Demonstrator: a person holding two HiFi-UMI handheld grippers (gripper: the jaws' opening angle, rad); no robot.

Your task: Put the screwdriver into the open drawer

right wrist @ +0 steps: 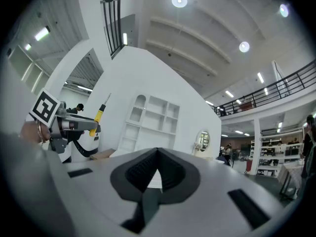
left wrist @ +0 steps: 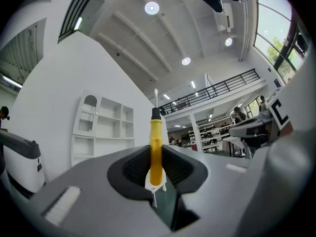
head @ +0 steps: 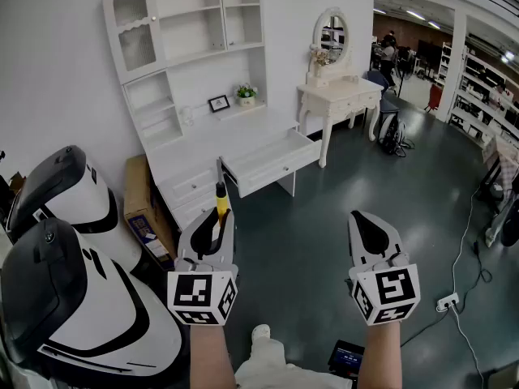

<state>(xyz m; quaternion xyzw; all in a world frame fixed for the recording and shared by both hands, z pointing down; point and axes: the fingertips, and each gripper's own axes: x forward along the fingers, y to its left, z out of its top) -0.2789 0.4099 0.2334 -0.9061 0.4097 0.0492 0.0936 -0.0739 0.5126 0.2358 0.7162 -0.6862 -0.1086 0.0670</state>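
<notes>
Screwdriver (left wrist: 156, 149) clamped by its handle in left gripper (head: 217, 217), carry step.
Right gripper (right wrist: 157, 154) closed, empty; next: advance to open drawer (head: 276, 171), lower in, release.

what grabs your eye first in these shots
The yellow screwdriver stands upright, clamped in the left tongs at the lower centre of the head view. Ahead of it, the open drawer juts out from the white desk against the wall. The right tongs are shut and empty.
</notes>
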